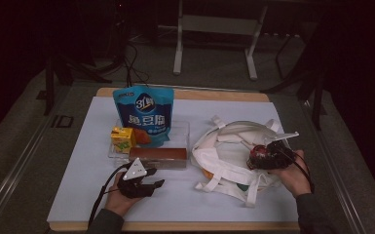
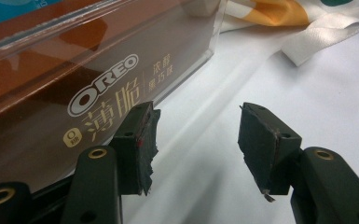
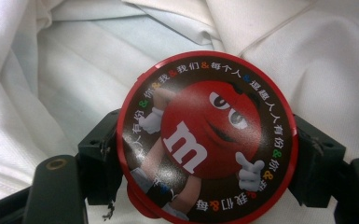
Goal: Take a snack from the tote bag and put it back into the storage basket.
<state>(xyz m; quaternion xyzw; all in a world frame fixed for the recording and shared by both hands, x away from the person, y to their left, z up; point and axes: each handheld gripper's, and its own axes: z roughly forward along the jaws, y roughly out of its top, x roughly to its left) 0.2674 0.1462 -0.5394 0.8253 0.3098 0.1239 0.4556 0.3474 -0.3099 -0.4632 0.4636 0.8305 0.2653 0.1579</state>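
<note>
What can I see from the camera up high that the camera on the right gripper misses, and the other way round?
The high view alone takes in the blue snack pouch, the yellow drink carton, the brown Oreo box, the left gripper with open jaws, and the table.

The right gripper view alone lets you read the red cartoon figure on the round M&M's tin.

Both show that tin, clamped in the right gripper, over the white cloth bag.

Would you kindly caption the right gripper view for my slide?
Right gripper clamps a round M&M's tin over the white bag.
</note>
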